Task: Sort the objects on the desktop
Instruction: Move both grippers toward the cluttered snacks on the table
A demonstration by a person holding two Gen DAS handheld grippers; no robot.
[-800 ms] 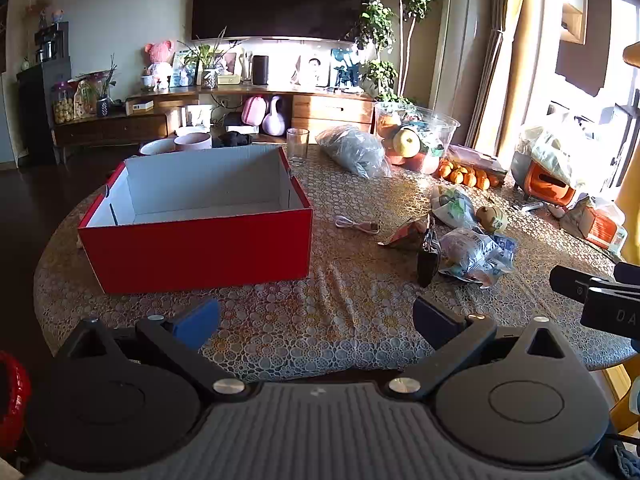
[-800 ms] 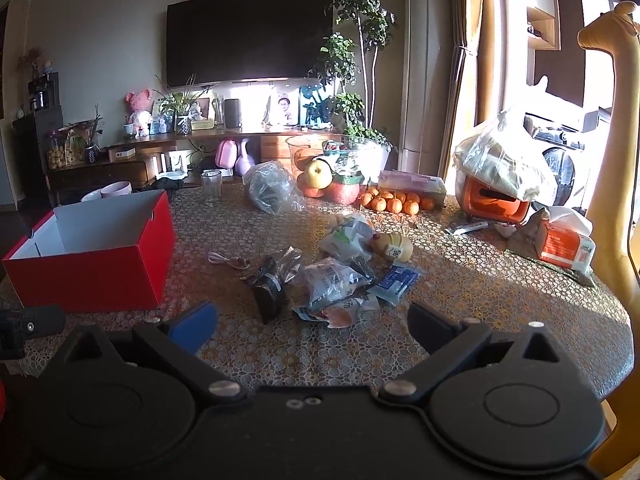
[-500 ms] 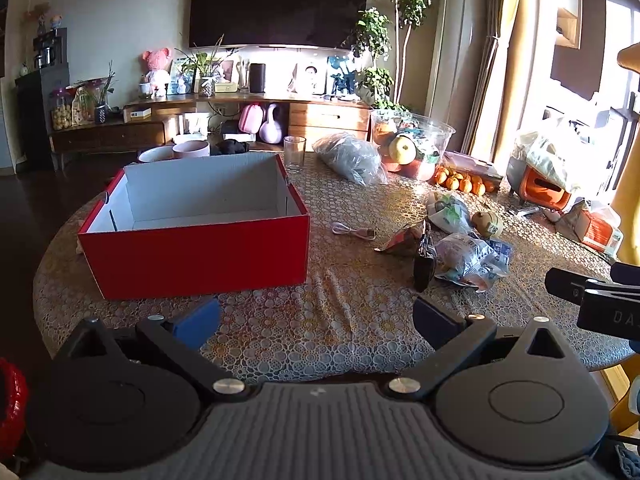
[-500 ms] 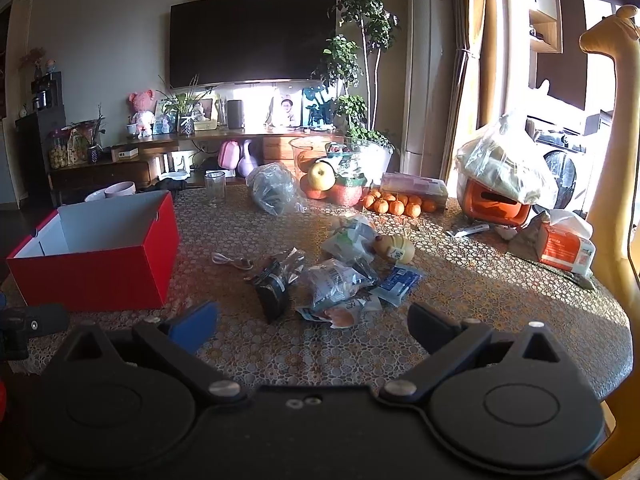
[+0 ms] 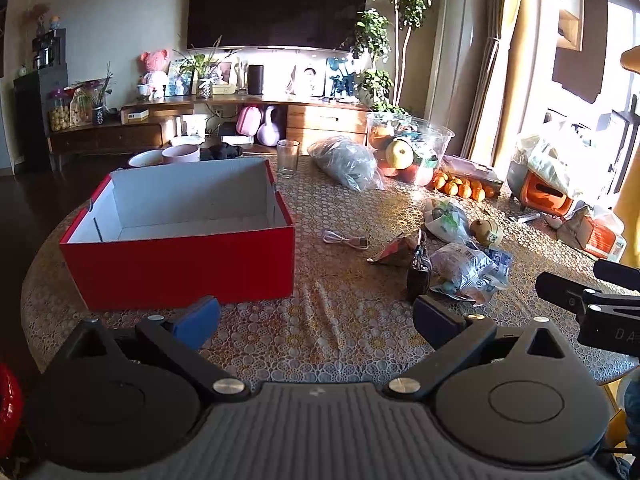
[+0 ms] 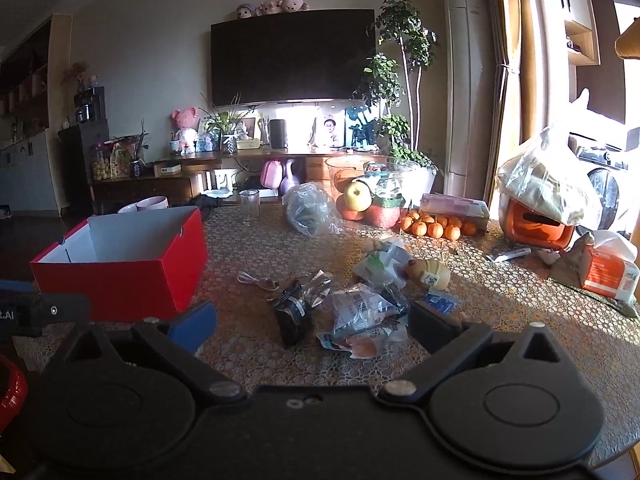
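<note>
Red box (image 5: 180, 258) on table (image 5: 340, 332), left side; nothing visible inside. Snack packets (image 6: 360, 312) heaped right of it, well apart. Left gripper (image 5: 316, 316) and right gripper (image 6: 312, 326) spread wide, nothing between fingers. Versus earlier: both views tilted upward slightly; objects unmoved.

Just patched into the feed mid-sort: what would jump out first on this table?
The open red box stands empty at the table's left end. To its right lies a loose heap of snack packets, with a white cable between heap and box. At the far edge a clear bowl of fruit sits beside a row of small oranges. Both the left gripper and right gripper are open, holding nothing.
</note>
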